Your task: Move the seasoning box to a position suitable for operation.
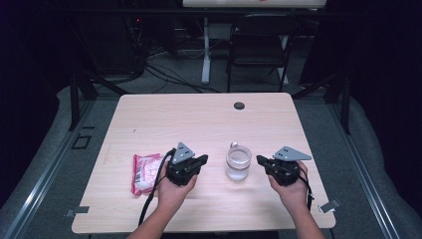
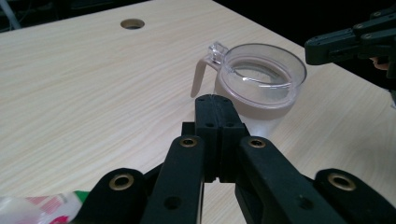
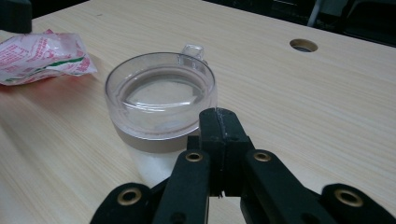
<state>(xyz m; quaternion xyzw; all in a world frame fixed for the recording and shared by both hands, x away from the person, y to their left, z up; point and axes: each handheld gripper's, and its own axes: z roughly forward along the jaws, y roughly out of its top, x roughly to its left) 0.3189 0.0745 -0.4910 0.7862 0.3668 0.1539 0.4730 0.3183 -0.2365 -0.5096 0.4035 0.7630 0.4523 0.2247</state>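
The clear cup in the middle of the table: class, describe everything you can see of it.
The clear cup looks like see-through plastic, round and upright, with a wide open rim, a tan band below it and a frosted lower body. A small clear tab and a tan handle stick out on its far side. Whether anything is inside cannot be told. It stands on the wooden table, between the two shut grippers, and nothing touches it. A pink packet lies apart to its left.

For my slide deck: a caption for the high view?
Two shut grippers, left and right, flank a clear cup; pink packet at left.
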